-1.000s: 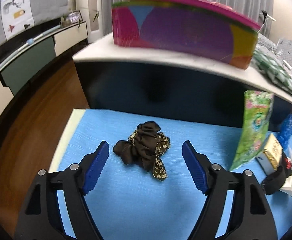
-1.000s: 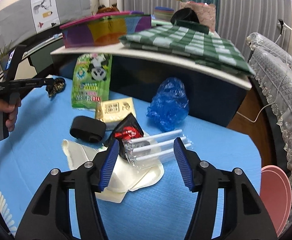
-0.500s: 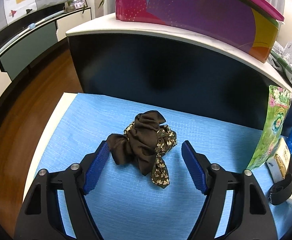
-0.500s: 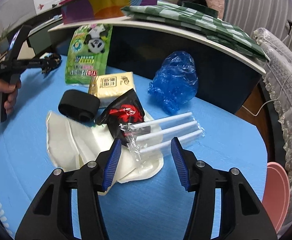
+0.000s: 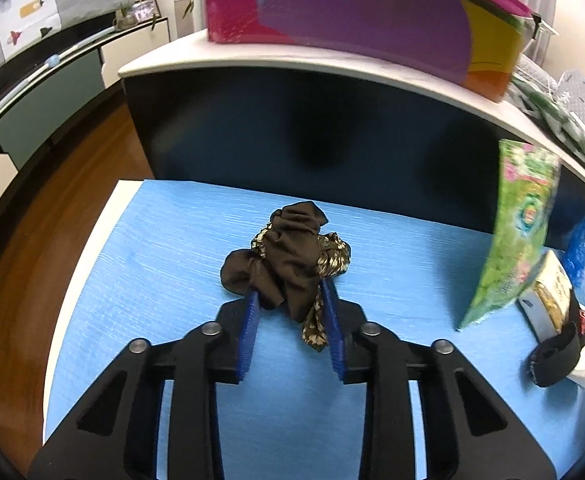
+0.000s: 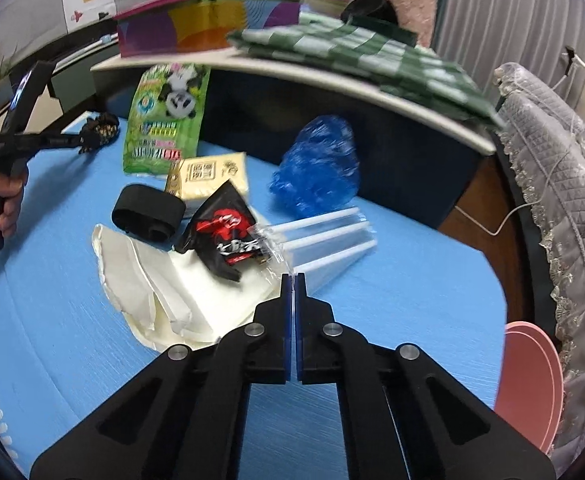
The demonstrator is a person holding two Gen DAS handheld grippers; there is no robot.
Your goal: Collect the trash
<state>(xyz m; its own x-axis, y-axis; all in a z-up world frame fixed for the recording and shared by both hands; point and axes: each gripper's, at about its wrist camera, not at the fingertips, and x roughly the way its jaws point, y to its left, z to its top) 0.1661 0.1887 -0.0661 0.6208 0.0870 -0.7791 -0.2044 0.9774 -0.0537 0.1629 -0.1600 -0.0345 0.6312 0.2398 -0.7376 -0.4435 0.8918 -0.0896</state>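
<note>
Left claw (image 5: pixel 291 294) is clamped tight on the crumpled brown cloth (image 5: pixel 288 254), blue pads squeezing its near end while the bundle sits on the blue table (image 5: pixel 172 248) near the far edge. Over on the other side, the right claw (image 6: pixel 292 280) is pinched all the way closed on the corner of the clear straw packet (image 6: pixel 324 236), which lies beside the black-and-red wrapper (image 6: pixel 224 232) atop the white napkins (image 6: pixel 160 280). Blue plastic bag (image 6: pixel 318 168) sits just behind.

Checked cloth (image 6: pixel 372 48), pink plates (image 6: pixel 532 376)
</note>
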